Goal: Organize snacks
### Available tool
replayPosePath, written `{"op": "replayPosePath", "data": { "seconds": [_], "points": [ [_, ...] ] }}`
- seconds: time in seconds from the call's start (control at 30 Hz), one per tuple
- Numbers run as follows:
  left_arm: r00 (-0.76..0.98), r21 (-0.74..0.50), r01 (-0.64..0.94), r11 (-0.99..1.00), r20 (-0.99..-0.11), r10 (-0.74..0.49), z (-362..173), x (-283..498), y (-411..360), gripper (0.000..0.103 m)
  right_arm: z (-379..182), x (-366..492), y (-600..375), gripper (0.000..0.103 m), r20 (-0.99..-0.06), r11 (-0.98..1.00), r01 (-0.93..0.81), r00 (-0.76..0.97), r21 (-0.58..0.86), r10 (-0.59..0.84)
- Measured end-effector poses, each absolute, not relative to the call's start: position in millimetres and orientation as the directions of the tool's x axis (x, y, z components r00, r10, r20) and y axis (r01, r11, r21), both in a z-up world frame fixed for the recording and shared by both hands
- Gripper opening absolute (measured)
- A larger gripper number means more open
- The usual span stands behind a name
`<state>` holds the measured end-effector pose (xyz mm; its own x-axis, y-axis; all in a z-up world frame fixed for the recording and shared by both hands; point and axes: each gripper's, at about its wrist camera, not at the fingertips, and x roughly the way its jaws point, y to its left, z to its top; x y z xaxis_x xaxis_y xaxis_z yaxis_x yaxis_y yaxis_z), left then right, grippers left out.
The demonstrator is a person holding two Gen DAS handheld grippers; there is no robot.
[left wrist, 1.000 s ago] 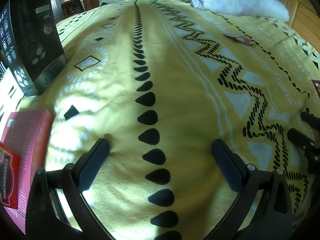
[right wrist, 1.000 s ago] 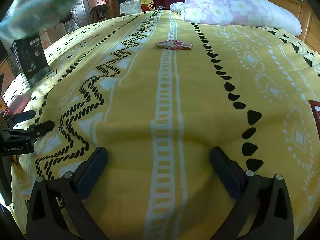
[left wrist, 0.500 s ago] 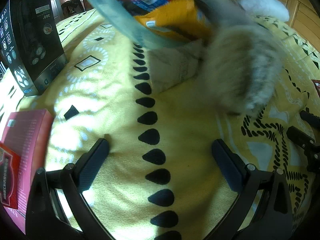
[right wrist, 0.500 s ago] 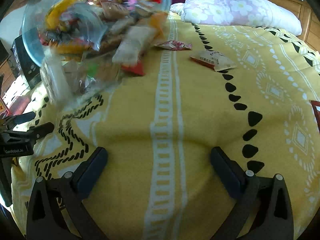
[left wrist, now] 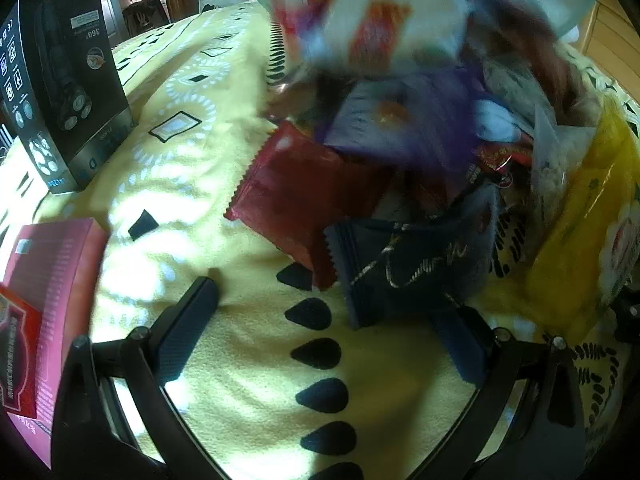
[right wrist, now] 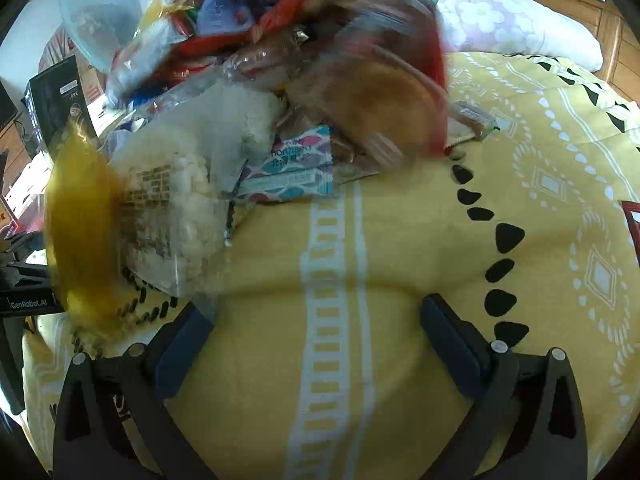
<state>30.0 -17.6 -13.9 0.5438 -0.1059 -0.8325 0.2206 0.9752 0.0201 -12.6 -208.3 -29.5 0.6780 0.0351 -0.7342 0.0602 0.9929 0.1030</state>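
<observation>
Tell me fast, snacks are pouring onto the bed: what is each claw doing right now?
Left claw: open, holding nothing; a dark snack packet lies at its far finger.
Right claw: open, holding nothing.

I see a yellow blanket with black drops, white lines and white diamonds on it. A dark red snack pack lies next to a dark blue one with thin gold writing. A bright yellow bag sits by them. One small pack is white with blue and purple spots. I see a black box and a pink box. The pillow is pale purple with white flowers.
</observation>
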Motion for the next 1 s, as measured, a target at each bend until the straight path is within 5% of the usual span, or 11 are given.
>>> {"op": "replayPosePath", "data": {
  "seconds": [1.0],
  "points": [
    [0.544,0.017,0.222,0.975,-0.832,-0.109,-13.1,33.0,-13.8,0.103,-30.6,-11.0,-194.3,0.103,-0.747,0.995,0.068,0.665,0.075,0.011]
  ]
}}
